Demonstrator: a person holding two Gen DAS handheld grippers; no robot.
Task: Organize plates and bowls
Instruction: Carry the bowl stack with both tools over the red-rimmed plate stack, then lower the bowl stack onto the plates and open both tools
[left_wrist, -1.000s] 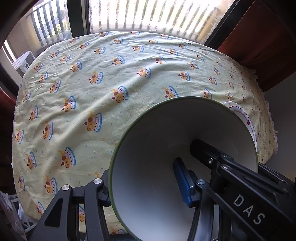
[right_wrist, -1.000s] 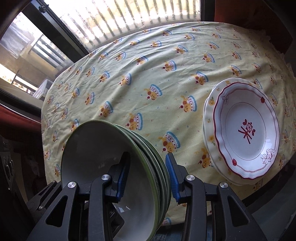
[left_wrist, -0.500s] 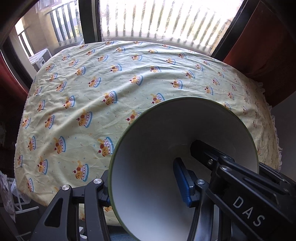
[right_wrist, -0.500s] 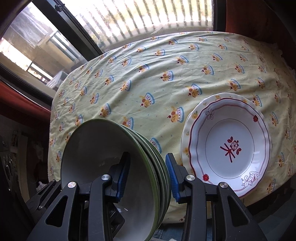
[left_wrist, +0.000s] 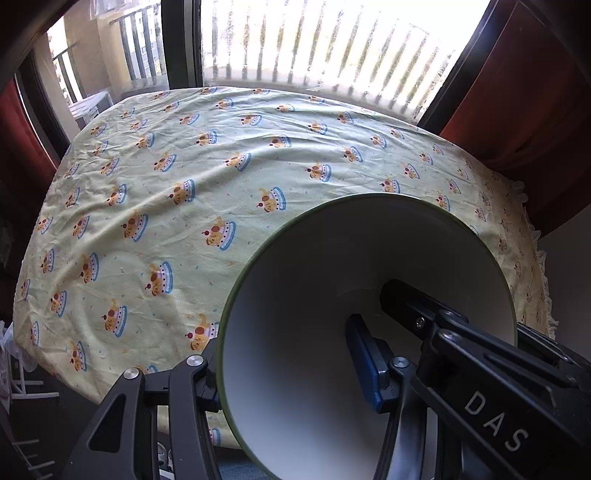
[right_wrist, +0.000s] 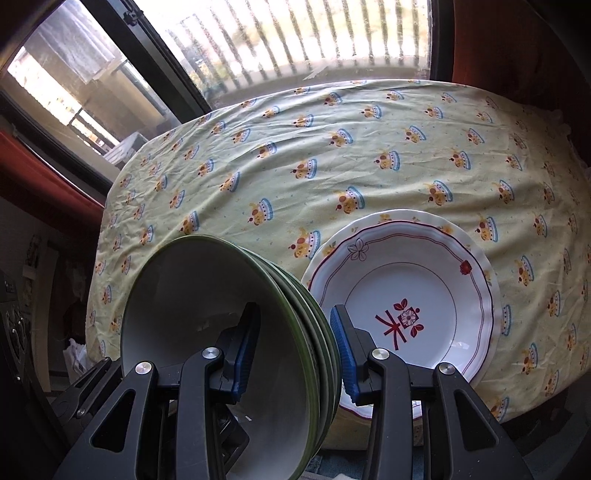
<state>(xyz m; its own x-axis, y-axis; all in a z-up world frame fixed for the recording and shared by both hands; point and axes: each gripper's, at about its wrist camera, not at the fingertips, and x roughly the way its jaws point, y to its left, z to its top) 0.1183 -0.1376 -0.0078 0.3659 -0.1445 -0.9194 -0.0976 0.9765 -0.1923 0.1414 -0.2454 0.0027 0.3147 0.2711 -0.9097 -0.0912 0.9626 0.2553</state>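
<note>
In the left wrist view my left gripper (left_wrist: 288, 365) is shut on the wall of a white bowl with a green rim (left_wrist: 332, 266), one blue pad (left_wrist: 364, 365) inside it and the other finger outside. The bowl hangs tilted above the near edge of the table (left_wrist: 221, 166). In the right wrist view my right gripper (right_wrist: 295, 349) is shut on a nested stack of green-rimmed bowls (right_wrist: 207, 295), also tilted. Just right of that stack, a white plate with red flower patterns (right_wrist: 406, 295) lies on another plate near the table's (right_wrist: 369, 147) front edge.
A pale yellow cloth printed with crowns covers the table, with a frilled hem (left_wrist: 535, 240) at the right. Behind it is a bright window with vertical bars (left_wrist: 314, 44), flanked by red curtains (left_wrist: 535, 110). A dark window frame (right_wrist: 147, 74) runs along the back left.
Both grippers have swung sideways with their bowls still held. The plate has left the left wrist view. In the right wrist view the plate has slid left, close to the gripper.
</note>
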